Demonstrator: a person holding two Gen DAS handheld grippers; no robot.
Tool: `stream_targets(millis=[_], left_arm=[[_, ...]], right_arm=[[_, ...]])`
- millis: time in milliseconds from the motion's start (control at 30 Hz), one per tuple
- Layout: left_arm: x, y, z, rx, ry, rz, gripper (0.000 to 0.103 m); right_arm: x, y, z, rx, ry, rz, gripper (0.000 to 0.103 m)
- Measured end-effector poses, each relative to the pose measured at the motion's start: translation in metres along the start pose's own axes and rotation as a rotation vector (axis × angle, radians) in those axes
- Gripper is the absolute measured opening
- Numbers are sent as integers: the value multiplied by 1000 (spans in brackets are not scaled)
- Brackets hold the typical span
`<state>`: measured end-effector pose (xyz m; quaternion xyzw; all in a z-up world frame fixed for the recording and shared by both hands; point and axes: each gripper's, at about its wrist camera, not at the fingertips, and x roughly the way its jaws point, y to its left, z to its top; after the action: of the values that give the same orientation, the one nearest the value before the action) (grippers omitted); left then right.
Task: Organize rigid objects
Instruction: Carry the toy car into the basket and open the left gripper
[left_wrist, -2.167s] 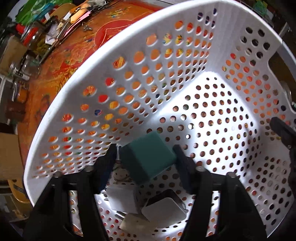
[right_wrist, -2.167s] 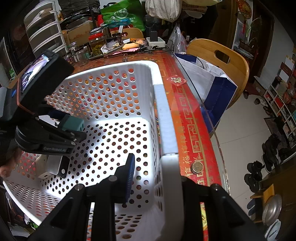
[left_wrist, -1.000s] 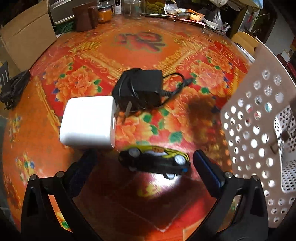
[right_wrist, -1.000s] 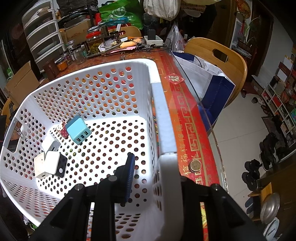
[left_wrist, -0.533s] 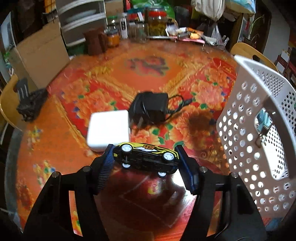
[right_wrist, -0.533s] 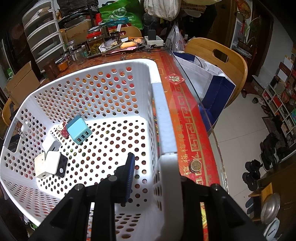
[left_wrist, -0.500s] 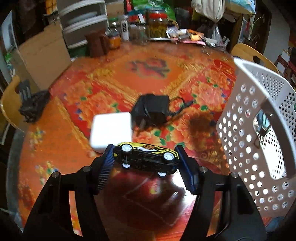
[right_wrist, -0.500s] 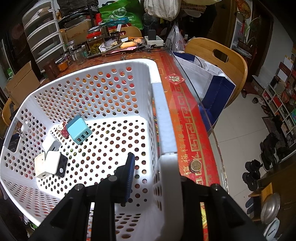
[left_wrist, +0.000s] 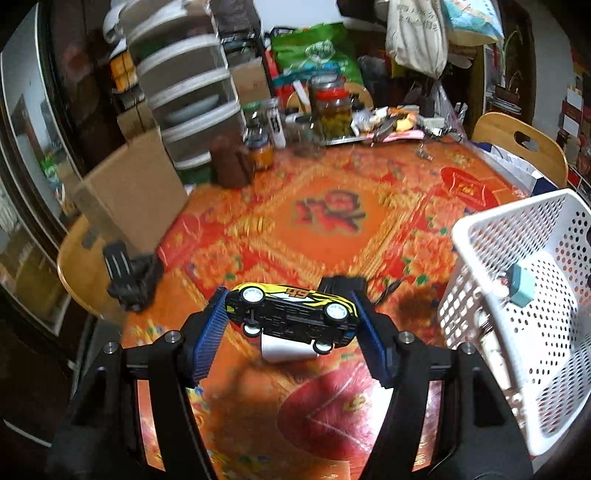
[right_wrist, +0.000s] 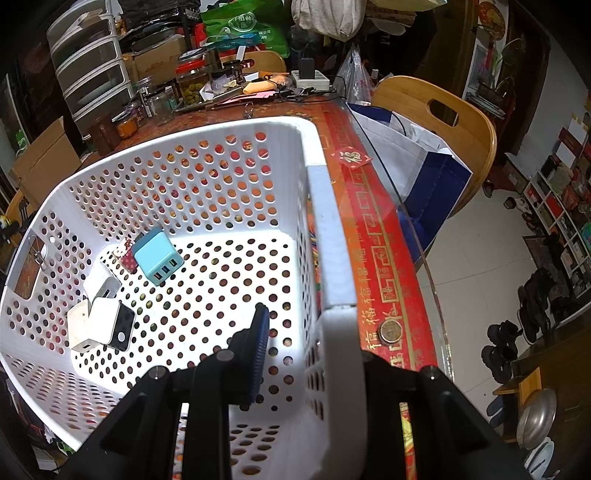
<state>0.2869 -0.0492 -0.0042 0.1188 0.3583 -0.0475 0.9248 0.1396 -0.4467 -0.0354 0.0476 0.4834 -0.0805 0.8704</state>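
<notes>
My left gripper (left_wrist: 290, 314) is shut on a black and yellow toy car (left_wrist: 291, 312) and holds it up above the red patterned table. A white charger block (left_wrist: 286, 349) and a black adapter (left_wrist: 341, 284) lie on the table behind the car. The white perforated basket (left_wrist: 517, 266) stands to the right. My right gripper (right_wrist: 314, 354) is shut on the basket's near wall (right_wrist: 332, 258). Inside the basket lie a blue USB charger (right_wrist: 159, 260) and white chargers (right_wrist: 96, 325).
Jars (left_wrist: 332, 107), a brown pouch (left_wrist: 231, 166) and a cardboard box (left_wrist: 136, 192) stand at the table's far side. A black item (left_wrist: 129, 277) rests on a wooden chair at the left. A coin (right_wrist: 391, 331) lies near the table's glass edge.
My left gripper left the basket without the blue charger, closed on the toy car on the table and has lifted it higher. The right gripper has stayed on the basket wall.
</notes>
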Motion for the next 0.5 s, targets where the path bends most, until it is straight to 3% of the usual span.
stream_targets(millis=[300,500], left_arm=[[-46,-67,40,161,-71,-18,63],[-48,-125,55,268,-50,-45,63]], right_arm=[[1,1,-1,-2,-5,7,27],[1,2,-1,-6,-4,7,27]])
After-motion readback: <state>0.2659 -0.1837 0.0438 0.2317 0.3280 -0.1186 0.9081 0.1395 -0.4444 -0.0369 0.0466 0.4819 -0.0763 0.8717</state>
